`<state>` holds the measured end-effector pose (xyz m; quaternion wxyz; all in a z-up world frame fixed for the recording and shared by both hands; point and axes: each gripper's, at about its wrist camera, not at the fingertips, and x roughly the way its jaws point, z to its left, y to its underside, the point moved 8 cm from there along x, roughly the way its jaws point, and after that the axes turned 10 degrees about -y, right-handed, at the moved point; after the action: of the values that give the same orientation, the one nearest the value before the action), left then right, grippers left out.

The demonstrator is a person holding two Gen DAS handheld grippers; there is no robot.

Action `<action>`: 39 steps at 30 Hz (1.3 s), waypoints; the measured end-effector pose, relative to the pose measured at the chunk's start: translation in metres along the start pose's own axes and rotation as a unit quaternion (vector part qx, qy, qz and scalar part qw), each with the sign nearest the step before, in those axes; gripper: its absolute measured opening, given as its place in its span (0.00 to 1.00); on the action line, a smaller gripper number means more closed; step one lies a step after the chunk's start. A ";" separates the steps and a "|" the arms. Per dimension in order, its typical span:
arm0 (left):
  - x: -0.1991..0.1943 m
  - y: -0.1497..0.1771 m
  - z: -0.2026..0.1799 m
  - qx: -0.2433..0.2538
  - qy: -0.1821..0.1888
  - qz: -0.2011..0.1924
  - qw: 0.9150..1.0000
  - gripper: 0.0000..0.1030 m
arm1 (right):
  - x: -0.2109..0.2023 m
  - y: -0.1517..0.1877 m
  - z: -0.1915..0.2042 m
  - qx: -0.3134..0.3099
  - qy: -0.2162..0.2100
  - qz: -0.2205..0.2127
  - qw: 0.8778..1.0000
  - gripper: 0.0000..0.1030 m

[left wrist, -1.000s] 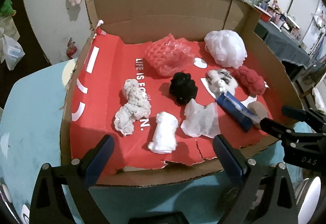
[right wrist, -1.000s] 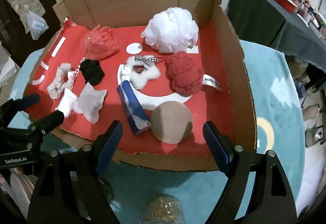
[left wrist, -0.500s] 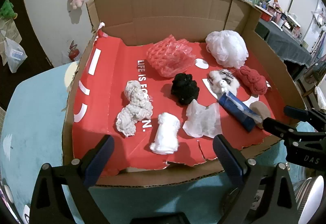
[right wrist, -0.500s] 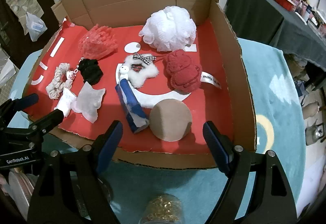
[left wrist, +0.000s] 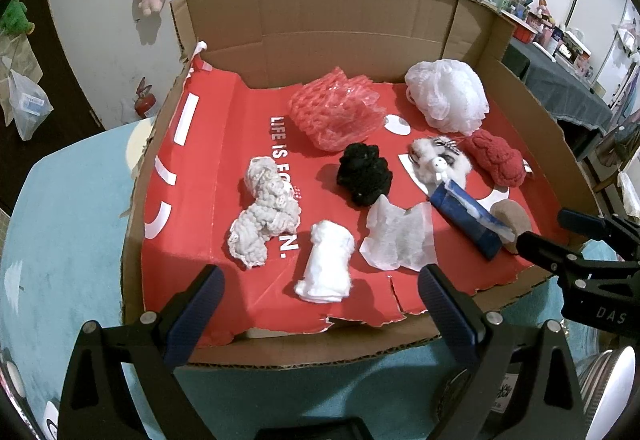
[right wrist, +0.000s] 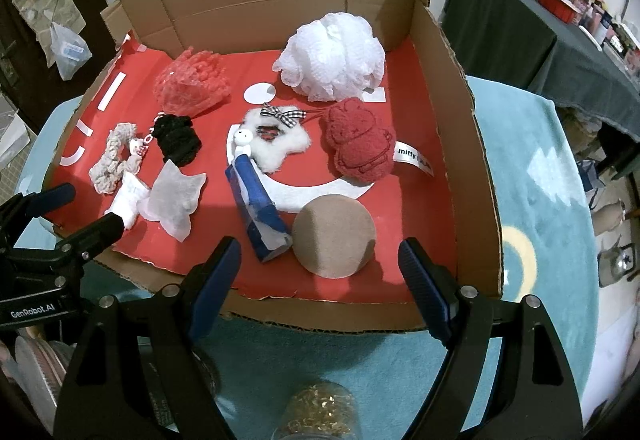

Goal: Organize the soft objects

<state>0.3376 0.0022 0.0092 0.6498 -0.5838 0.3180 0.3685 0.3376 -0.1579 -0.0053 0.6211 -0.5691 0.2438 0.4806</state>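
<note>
Cardboard box (right wrist: 472, 144) holds soft items | brown sponge (right wrist: 334, 236) near its front edge | left gripper (left wrist: 318, 304) spread, empty | right gripper (right wrist: 320, 280) spread, empty

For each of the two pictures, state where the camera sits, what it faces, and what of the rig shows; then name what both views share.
Left wrist: on the left gripper, looking down into the cardboard box; own open fingers, right gripper at right.
Right wrist: on the right gripper, facing the same box; own open fingers, left gripper at left.
Shared: white mesh pouf, blue pack.
</note>
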 end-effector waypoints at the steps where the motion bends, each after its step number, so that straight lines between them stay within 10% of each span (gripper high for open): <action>1: 0.000 0.000 0.000 0.000 -0.002 -0.001 1.000 0.96 | 0.000 0.000 0.000 0.000 0.000 0.000 1.000 0.78; 39: 0.003 0.000 0.001 -0.001 -0.003 0.001 1.000 0.96 | 0.000 0.001 0.000 -0.004 0.001 0.003 1.000 0.78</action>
<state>0.3395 0.0038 0.0065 0.6497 -0.5831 0.3159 0.3717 0.3372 -0.1576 -0.0060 0.6174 -0.5714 0.2445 0.4822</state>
